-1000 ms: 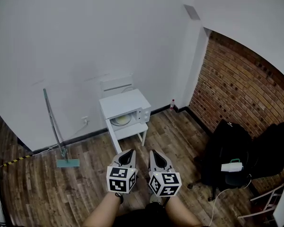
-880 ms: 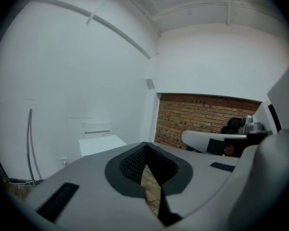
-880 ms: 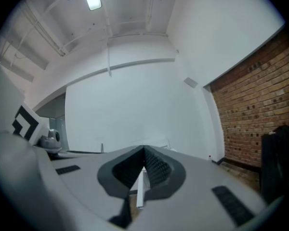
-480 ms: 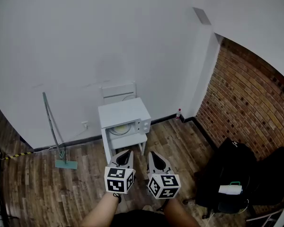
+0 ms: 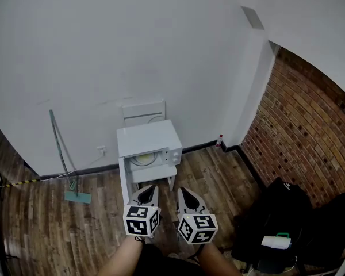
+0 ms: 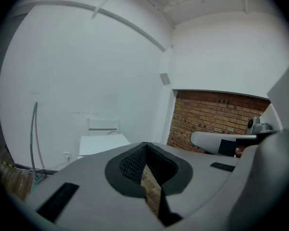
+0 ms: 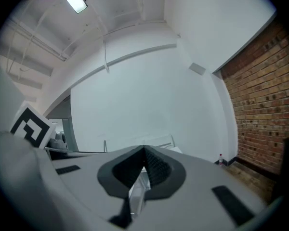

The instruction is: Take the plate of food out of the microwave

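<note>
A white microwave (image 5: 148, 142) stands on a small white table (image 5: 155, 173) against the white wall. A pale round plate (image 5: 142, 158) shows dimly in its front. Both grippers are held side by side low in the head view, pointing at the microwave and still short of it. My left gripper (image 5: 150, 190) has its jaws together with nothing in them, and past its tips (image 6: 145, 146) lies the microwave's white top (image 6: 102, 142). My right gripper (image 5: 184, 192) is also shut and empty, with its tips (image 7: 144, 150) aimed at the white wall.
A mop (image 5: 61, 157) leans on the wall left of the table. A white chair back (image 5: 144, 111) rises behind the microwave. A small bottle (image 5: 220, 140) stands in the corner by the brick wall (image 5: 310, 137). Black bags and a chair (image 5: 284, 217) fill the right.
Both grippers have moved forward towards the microwave, which now sits nearer and more in line with them. The black bags have slid lower right in view. The jaws stayed shut.
</note>
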`<state>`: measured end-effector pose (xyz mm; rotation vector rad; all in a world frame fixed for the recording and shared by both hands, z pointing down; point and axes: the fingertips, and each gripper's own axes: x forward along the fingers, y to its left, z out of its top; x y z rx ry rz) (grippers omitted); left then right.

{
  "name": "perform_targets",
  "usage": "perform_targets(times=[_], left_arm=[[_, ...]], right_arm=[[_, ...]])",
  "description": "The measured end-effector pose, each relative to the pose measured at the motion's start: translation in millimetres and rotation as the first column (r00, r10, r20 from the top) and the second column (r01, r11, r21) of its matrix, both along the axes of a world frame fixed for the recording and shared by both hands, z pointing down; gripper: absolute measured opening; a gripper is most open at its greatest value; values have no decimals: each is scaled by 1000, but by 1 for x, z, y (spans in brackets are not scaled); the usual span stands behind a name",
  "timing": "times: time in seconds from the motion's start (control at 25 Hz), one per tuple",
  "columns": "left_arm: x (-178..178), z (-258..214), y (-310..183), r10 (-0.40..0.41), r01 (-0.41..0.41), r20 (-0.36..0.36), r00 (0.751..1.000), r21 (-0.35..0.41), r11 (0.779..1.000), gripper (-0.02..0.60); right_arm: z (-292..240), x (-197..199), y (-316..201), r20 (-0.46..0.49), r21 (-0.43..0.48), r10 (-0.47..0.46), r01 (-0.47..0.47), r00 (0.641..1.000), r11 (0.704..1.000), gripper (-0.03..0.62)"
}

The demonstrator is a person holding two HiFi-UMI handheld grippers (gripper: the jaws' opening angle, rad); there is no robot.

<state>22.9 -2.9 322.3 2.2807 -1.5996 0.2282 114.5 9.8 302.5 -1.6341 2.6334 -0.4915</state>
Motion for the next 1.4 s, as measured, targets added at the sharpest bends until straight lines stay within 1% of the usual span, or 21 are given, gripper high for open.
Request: perform_targets(times=[0.2, 0.36, 0.64, 0.84, 1.0, 1.12, 1.2, 1.4], left_arm=[[-7, 11, -26, -22, 22, -23, 999, -17, 1000, -3], [-15, 16, -63, -29, 29, -40, 999, -11, 1000, -3], [-26, 15, -151, -30, 31, -72, 997, 6, 1000, -3], [-49, 24, -208, -79, 77, -105, 991, -15, 997, -3], [-76, 27, -243, -125, 122, -118, 985, -30, 992, -4], [-92, 30, -265, -155, 151, -128, 980, -45, 988, -3], [-99, 32, -276, -172, 166, -121, 978, -52, 985, -3], [-104, 42, -295, -245, 237, -107, 964, -82, 968, -3]], right_arm=[[14, -6, -27, -12, -33, -20, 19, 1000, 999, 11], [21, -14, -58, -27, -36, -28, 27, 999, 999, 11], [26, -30, -149, -66, -40, -42, 39, 997, 998, 11], [25, -51, -219, -92, -38, -58, 55, 994, 998, 11], [27, -74, -259, -102, -42, -94, 90, 990, 995, 11], [33, -89, -283, -108, -58, -124, 118, 986, 991, 11], [37, -94, -295, -101, -68, -136, 130, 986, 989, 11], [52, -93, -319, -97, -101, -199, 189, 975, 977, 11]])
